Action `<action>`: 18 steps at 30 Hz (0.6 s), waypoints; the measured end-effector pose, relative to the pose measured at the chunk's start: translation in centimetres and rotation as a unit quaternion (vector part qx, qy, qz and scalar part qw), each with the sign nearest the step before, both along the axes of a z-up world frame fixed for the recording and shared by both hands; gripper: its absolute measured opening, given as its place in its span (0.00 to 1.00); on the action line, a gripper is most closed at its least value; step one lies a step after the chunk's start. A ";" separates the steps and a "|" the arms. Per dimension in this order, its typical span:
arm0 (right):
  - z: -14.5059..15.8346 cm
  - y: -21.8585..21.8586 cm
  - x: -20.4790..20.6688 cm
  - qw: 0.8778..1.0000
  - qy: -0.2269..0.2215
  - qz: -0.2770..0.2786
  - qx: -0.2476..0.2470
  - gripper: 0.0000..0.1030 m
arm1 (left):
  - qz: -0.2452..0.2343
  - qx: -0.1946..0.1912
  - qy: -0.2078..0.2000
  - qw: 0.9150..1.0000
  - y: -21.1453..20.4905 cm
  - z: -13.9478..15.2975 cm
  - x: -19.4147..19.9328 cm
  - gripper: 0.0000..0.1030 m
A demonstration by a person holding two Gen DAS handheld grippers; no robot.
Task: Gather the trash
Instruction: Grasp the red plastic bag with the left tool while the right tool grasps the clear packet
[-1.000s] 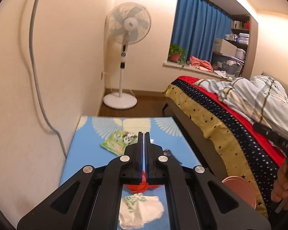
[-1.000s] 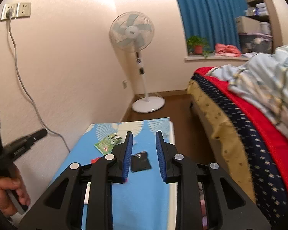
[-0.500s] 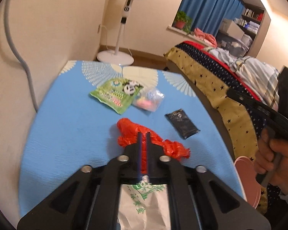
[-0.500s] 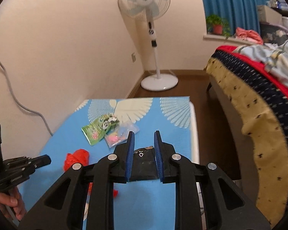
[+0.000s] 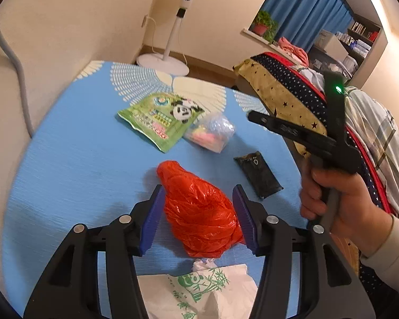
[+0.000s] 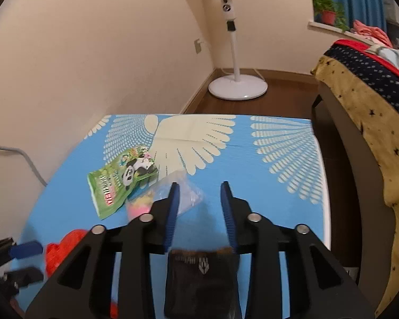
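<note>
On the blue-clothed table (image 5: 79, 172) lies a crumpled red plastic bag (image 5: 199, 207). My left gripper (image 5: 198, 187) straddles it with its jaws opening, and the pads do not press on the bag. A white panda-print bag (image 5: 199, 289) lies under the gripper's base. A hand holds my right gripper (image 6: 199, 186) low over the table, jaws opening and nothing gripped. A black packet (image 6: 199, 279) lies beneath its finger bases. A clear bag of coloured bits (image 6: 188, 199) sits by its left finger, next to a green panda packet (image 6: 122, 183).
A white standing fan's base (image 6: 238, 87) rests on the wooden floor beyond the table's far edge. A bed with a starred cover (image 6: 372, 122) runs along the right, across a narrow gap. A grey cable (image 5: 18, 79) hangs down the wall at left.
Both grippers came down toward the table. The left jaws went from shut to spread around the red bag. The right gripper moved forward over the black packet and its jaws widened.
</note>
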State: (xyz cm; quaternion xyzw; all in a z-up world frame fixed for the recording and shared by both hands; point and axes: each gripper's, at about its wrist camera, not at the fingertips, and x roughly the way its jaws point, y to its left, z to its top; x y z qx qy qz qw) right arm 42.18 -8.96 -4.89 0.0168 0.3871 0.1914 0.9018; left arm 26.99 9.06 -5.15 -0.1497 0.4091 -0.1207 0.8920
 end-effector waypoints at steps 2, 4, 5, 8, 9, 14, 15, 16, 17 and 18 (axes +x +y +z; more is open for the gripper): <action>-0.6 0.9 1.2 1.000 0.012 0.013 -0.008 0.43 | -0.001 -0.001 0.004 1.000 0.1 -0.2 0.1 0.51; -1.3 1.6 2.3 0.999 0.026 0.025 -0.014 0.48 | -0.001 -0.001 0.010 1.000 -0.1 -0.5 0.3 0.51; -1.6 1.8 2.8 0.999 0.033 0.029 -0.019 0.49 | -0.001 0.001 0.013 1.000 -0.1 -0.6 0.4 0.51; -2.4 2.5 3.7 0.997 0.049 0.045 -0.026 0.50 | 0.004 0.000 0.024 1.000 0.1 -0.9 0.7 0.50; -2.6 2.6 3.8 0.997 0.051 0.048 -0.029 0.50 | 0.006 -0.004 0.029 1.000 0.2 -1.1 0.9 0.50; -2.8 2.8 3.4 0.996 0.060 0.065 -0.026 0.21 | 0.002 -0.016 0.039 0.999 0.4 -1.3 1.1 0.30; -2.8 2.7 3.1 0.995 0.061 0.069 -0.023 0.13 | 0.001 -0.015 0.038 0.999 0.4 -1.2 1.1 0.29; -2.7 2.5 2.8 0.995 0.064 0.072 -0.016 0.02 | 0.002 -0.014 0.037 0.999 0.3 -1.1 1.0 0.27; -2.6 2.3 2.4 0.995 0.064 0.072 -0.013 0.01 | 0.003 -0.014 0.035 0.999 0.3 -0.9 1.0 0.25; -2.3 2.0 1.9 0.995 0.062 0.071 -0.011 0.01 | 0.004 -0.014 0.033 0.999 0.2 -0.7 0.9 0.25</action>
